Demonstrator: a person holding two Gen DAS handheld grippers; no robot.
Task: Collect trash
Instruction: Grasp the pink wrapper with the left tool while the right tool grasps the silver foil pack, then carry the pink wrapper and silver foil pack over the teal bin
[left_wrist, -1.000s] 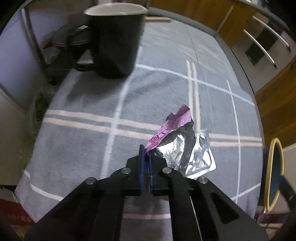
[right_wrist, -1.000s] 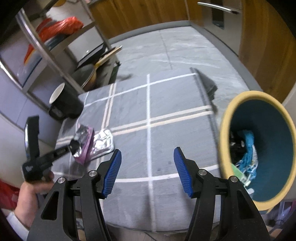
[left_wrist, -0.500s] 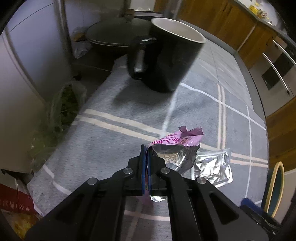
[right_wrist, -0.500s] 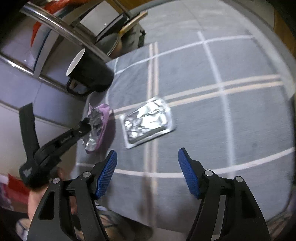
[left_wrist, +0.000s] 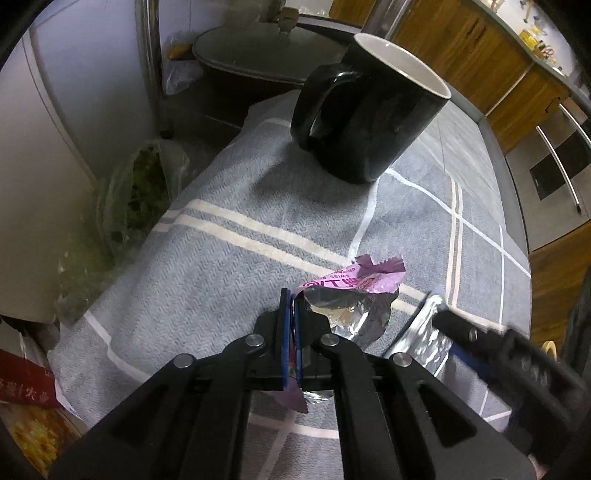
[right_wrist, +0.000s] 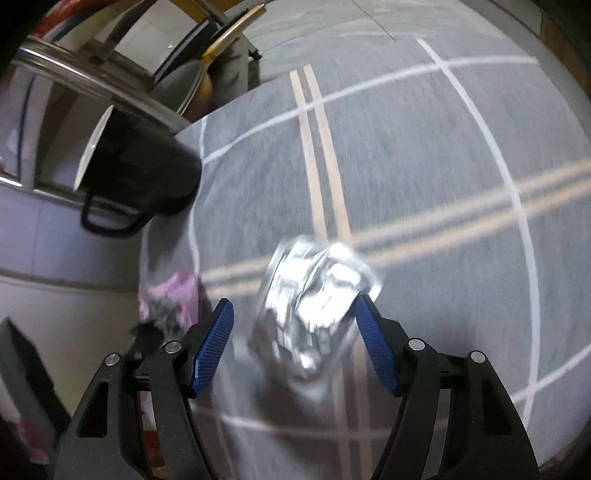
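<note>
1. Right now my left tongs (left_wrist: 291, 325) are pressed together, pinching one edge of the crumpled purple wrapper with a silver foil lining (left_wrist: 354, 295); it is lifted just above the grey cloth with cream grid stripes (left_wrist: 207, 269) that covers the desk.
2. My right tongs (right_wrist: 291, 345) are spread wide, their blue pads (right_wrist: 212, 347) on either side of the flat, crinkled silver foil packet (right_wrist: 314, 299). That view is blurred, so I cannot tell whether the pads touch it.
3. From the left wrist view, the foil packet (left_wrist: 424, 332) lies on the cloth just beside the purple wrapper, towards the near edge of the desk, with the right tongs' black frame (left_wrist: 498, 350) over it.
4. A glossy black mug with a white inside (left_wrist: 365, 118) stands upright near the far left corner of the cloth, handle facing me, well apart from both wrappers.
5. Behind the mug sits a dark lidded pan (left_wrist: 266, 55).
</note>
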